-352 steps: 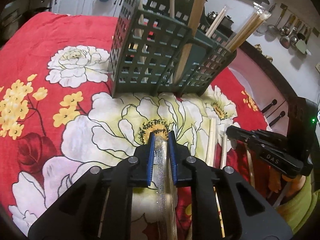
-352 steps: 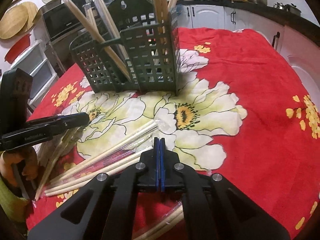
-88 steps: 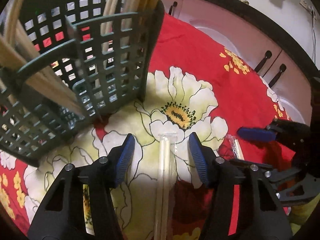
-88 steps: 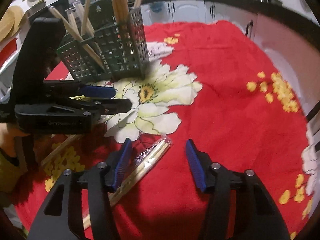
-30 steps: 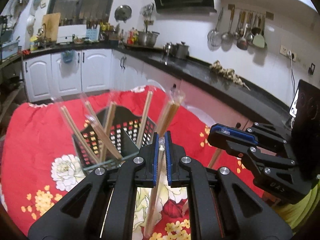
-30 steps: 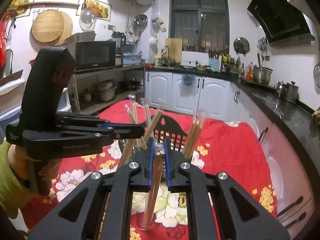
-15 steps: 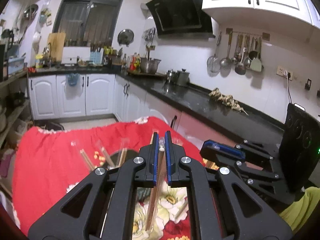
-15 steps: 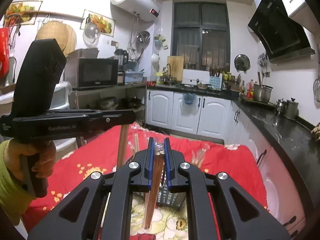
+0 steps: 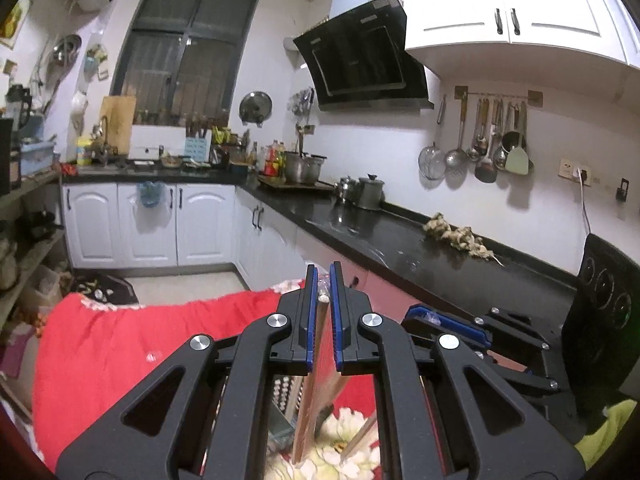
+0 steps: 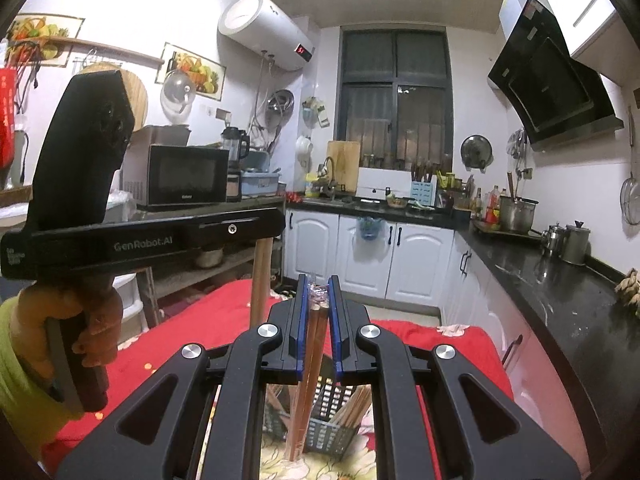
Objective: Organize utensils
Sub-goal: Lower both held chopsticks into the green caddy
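Since a second ago you have lifted both grippers, so the basket (image 10: 320, 436) now sits low beneath them on the red flowered cloth (image 9: 120, 344). Your left gripper (image 9: 323, 280) clamps one wrapped pair of chopsticks (image 9: 316, 384) hanging down; your right gripper (image 10: 318, 290) grips another pair (image 10: 308, 380) above the basket. Beyond are the black counter (image 9: 400, 236) and pots (image 9: 370, 192)

Utensil basket (image 10: 328, 432) mostly behind gripper arms
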{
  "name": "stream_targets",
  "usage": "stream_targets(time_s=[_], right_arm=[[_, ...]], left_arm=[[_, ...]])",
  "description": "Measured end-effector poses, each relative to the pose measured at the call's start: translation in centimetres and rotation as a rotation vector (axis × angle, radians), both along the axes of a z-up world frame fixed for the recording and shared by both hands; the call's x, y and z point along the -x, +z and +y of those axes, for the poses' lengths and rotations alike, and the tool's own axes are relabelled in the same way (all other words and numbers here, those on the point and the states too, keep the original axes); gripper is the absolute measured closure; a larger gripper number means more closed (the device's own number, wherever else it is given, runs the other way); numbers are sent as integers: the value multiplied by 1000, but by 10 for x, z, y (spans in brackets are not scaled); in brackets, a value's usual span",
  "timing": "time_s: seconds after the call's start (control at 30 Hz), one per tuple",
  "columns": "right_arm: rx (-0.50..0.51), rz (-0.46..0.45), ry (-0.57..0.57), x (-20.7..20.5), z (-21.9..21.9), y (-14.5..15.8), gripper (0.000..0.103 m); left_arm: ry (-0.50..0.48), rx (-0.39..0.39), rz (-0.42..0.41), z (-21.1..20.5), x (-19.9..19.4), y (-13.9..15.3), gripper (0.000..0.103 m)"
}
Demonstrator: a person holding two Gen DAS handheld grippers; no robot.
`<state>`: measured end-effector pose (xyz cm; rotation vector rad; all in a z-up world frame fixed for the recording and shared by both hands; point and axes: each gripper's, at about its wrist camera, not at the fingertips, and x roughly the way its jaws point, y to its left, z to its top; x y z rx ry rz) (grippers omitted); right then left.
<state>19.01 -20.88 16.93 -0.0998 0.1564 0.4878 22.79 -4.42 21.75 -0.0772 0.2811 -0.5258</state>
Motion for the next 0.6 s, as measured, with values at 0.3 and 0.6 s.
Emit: stream_targets(time_s=[0.3,0.6], right_arm=[[-40,-110,8,-18,-7,19,93],[-43,-113,-41,-51,-5,12,93]], left_arm=[[53,30,-19,0,-23,5,100],[73,60,-29,2,-43,-9,100]])
